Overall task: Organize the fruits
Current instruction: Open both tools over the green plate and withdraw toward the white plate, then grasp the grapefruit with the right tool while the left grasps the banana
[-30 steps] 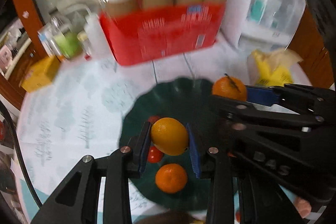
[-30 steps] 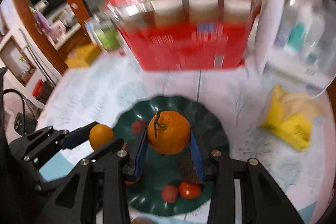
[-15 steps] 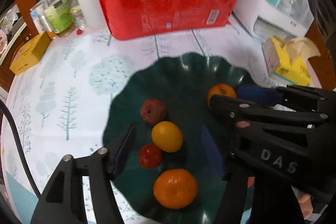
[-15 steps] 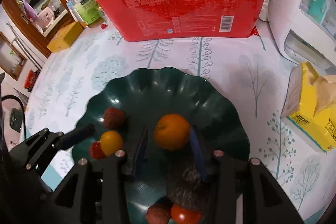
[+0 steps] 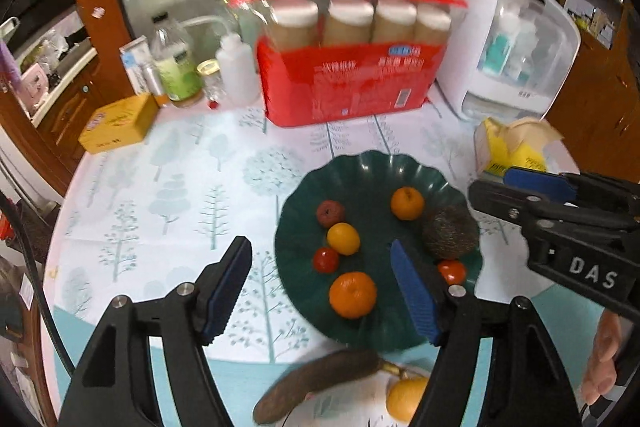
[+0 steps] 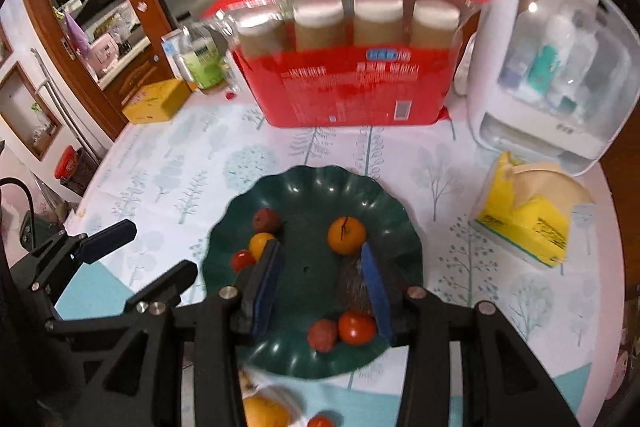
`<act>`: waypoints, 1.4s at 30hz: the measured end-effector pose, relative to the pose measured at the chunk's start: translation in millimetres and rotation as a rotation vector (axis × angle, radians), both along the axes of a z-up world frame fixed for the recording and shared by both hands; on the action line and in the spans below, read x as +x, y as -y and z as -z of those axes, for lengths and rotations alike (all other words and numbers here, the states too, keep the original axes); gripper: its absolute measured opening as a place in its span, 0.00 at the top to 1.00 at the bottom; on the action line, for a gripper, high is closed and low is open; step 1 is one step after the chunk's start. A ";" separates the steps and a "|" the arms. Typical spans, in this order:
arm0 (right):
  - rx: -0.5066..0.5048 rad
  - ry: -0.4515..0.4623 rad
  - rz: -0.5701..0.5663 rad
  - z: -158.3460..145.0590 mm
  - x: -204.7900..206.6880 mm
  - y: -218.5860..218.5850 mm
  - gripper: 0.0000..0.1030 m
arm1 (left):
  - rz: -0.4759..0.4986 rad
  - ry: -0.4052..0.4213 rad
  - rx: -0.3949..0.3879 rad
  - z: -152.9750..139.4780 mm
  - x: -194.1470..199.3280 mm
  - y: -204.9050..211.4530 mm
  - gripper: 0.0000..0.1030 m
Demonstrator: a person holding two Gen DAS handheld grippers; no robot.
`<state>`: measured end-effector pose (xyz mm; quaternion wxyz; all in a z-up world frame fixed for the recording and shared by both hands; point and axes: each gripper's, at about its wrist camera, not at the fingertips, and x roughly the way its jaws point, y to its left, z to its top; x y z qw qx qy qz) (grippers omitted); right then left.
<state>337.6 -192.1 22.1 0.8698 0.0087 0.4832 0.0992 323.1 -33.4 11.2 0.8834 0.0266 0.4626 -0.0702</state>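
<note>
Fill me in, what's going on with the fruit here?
A person with a gripper in each hand is putting fruit on the green plate. The left gripper is open, its jaws have just been opening, nothing between them; the yellow fruit it carried now lies on the plate. The right gripper is open too, off the orange. A dark banana waits on the table below the plate.

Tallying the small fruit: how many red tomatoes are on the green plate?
2. The left tomato lies on the plate just below the yellow fruit; the right tomato sits near the right rim, below the dark spiky fruit. Others may be hidden.
</note>
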 end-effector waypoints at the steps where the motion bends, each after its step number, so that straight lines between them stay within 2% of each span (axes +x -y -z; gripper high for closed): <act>1: 0.008 0.012 -0.001 -9.9 -8.7 1.0 0.59 | -0.006 0.010 -0.004 -8.0 -7.3 -3.5 0.28; 8: 0.026 0.089 -0.033 -49.6 -73.9 7.2 0.55 | 0.005 0.083 0.021 -48.5 -74.2 -27.8 0.22; 12: 0.043 0.103 -0.073 -52.0 -110.3 10.5 0.53 | 0.027 0.120 0.028 -58.5 -108.0 -36.1 0.18; 21: 0.035 0.184 -0.130 -42.2 -170.9 2.7 0.50 | 0.074 0.208 0.026 -64.8 -167.8 -37.3 0.18; 23: 0.012 0.215 -0.139 -40.1 -180.2 -2.9 0.45 | 0.078 0.229 0.035 -60.8 -176.1 -34.2 0.18; 27: -0.018 0.243 -0.153 -29.5 -188.3 -12.8 0.44 | 0.084 0.248 0.057 -45.8 -183.9 -27.9 0.18; 34: -0.034 0.212 -0.171 3.9 -190.3 -25.5 0.43 | 0.089 0.219 0.081 -10.2 -182.2 -26.0 0.18; 42: -0.053 0.152 -0.173 52.4 -181.1 -33.6 0.43 | 0.052 0.133 0.063 38.8 -163.2 -39.0 0.18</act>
